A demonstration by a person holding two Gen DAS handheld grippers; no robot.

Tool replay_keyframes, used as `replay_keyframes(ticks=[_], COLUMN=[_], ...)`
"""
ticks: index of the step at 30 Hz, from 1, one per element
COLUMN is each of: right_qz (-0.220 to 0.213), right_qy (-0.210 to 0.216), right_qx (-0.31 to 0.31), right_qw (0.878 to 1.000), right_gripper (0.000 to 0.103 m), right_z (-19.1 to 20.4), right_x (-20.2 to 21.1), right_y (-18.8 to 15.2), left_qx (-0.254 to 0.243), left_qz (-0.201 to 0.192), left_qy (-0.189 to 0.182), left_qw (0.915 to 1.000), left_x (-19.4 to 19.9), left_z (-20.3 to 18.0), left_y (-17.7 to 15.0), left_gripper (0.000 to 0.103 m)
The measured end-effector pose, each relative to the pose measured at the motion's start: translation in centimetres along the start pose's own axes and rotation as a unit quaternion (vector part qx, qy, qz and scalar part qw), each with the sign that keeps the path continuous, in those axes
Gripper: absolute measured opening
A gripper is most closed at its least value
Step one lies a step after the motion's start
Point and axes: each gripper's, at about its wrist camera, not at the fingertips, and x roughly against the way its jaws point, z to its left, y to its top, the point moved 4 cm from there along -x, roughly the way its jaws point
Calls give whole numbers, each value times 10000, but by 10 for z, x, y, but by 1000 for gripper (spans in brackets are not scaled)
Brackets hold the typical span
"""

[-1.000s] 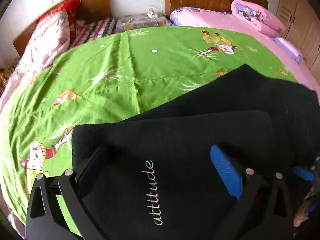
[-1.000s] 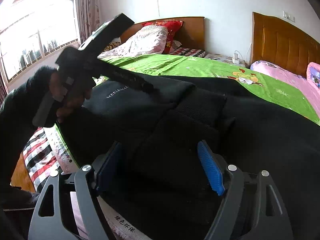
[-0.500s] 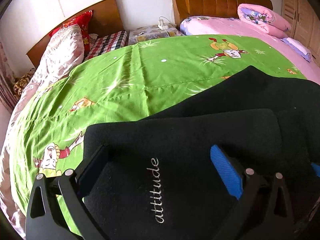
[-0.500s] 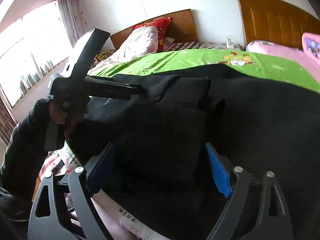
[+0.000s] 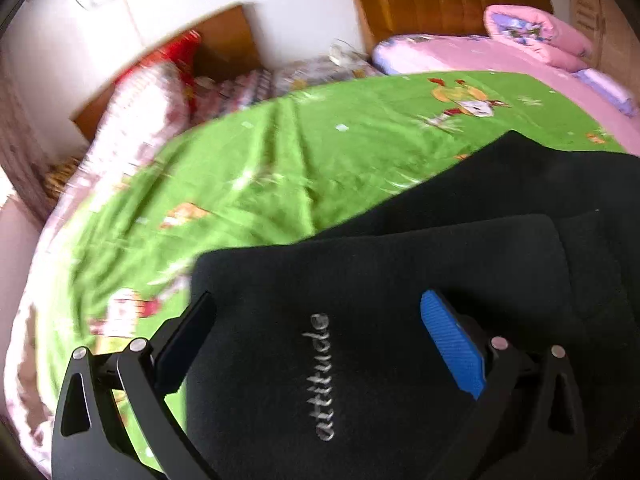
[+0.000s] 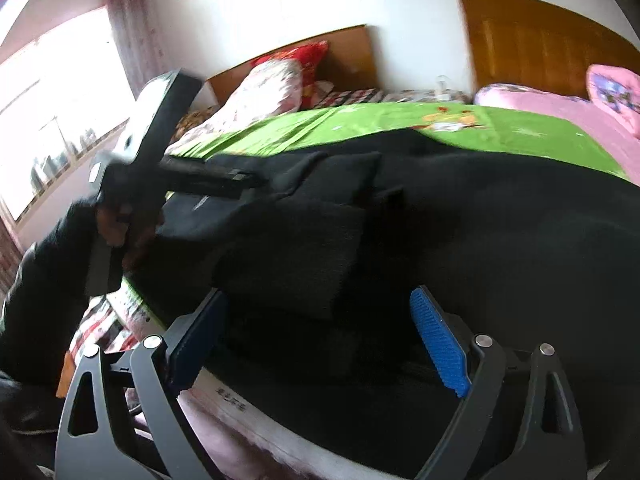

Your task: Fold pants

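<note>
Black pants [image 5: 400, 272] with a white "attitude" print [image 5: 320, 376] lie folded on the green cartoon bedsheet [image 5: 248, 176]. My left gripper [image 5: 316, 344] is open, its fingers standing wide on either side of the top layer. My right gripper [image 6: 316, 340] is open too, over a thick folded part of the pants [image 6: 460, 240] near the bed's near edge. In the right wrist view the left gripper [image 6: 244, 178] shows at the left, held by a hand, its tip on the fabric.
Pillows [image 5: 140, 120] and a wooden headboard [image 5: 224, 40] stand at the far end. A second bed with pink bedding [image 5: 500, 52] lies to the right. A bright window [image 6: 52, 120] is on the left. The mattress edge [image 6: 240, 408] runs below the right gripper.
Both views have shifted slightly and blurred with motion. The left gripper has moved a little further over the pants. Both stay open.
</note>
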Motion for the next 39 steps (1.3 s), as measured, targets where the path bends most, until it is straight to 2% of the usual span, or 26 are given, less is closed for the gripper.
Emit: replay_keyframes(ticks=[1, 2, 4, 6, 9, 11, 12, 15, 17, 20, 23, 29, 32, 33, 35, 37, 39], right_qz=[-169, -253, -467, -584, -867, -1019, -1051, -1050, -1105, -1192, -1074, -725, -540, -542, -543, -591, -525], right_qy=[-92, -171, -470, -648, -773, -810, -822, -949, -1032, -1009, -805, -499, -538, -521, -547, -476, -393], right_qx=[-49, -77, -198, -411, -879, -1256, -1379, -1877, -2268, -2798, -3138, -3368, -3216, -3249, -3423, -3716, -3667], right_qw=[9998, 9995, 9976, 9953, 9893, 9835, 9814, 9720, 9621, 9473, 9400, 9375, 9438, 9428, 9364, 9253, 9280], right_gripper=[88, 88, 88, 88, 88, 89, 89, 89, 89, 89, 89, 90, 91, 95, 95, 95, 96], right_z=[-9, -14, -34, -51, -81, -105, -113, -141, -161, -184, -200, -214, -213, -216, -223, -226, -222], right_x=[13, 18, 39, 55, 91, 120, 129, 159, 174, 180, 169, 137, 126, 122, 121, 123, 123], right_y=[1, 2, 1, -2, -13, -27, -33, -61, -77, -86, -82, -71, -59, -55, -52, -54, -56], left_qx=[6, 31, 71, -88, -570, -693, -665, -412, -327, -87, 27, 32, 39, 39, 41, 49, 57], left_qz=[-154, -255, -444, -527, -329, -427, -509, -385, -407, -377, -263, -293, -299, -301, -299, -288, -287], left_qy=[111, 12, -469, -740, -802, -624, -616, -899, -1058, -1360, -1543, -1540, -1549, -1554, -1557, -1575, -1576], left_qw=[9998, 9997, 9979, 9958, 9946, 9947, 9946, 9944, 9930, 9900, 9877, 9876, 9875, 9874, 9873, 9871, 9871], left_x=[12, 22, 46, 61, 58, 53, 53, 46, 43, 36, 32, 33, 32, 32, 32, 31, 33], left_z=[-3, -9, -27, -51, -85, -94, -94, -86, -85, -81, -79, -80, -80, -81, -81, -81, -80], left_y=[0, -1, -1, -4, -16, -22, -24, -28, -28, -29, -30, -31, -31, -31, -31, -31, -32], left_gripper=[101, 102, 102, 102, 102, 102, 102, 102, 102, 102, 102, 102, 102, 102, 102, 102, 102])
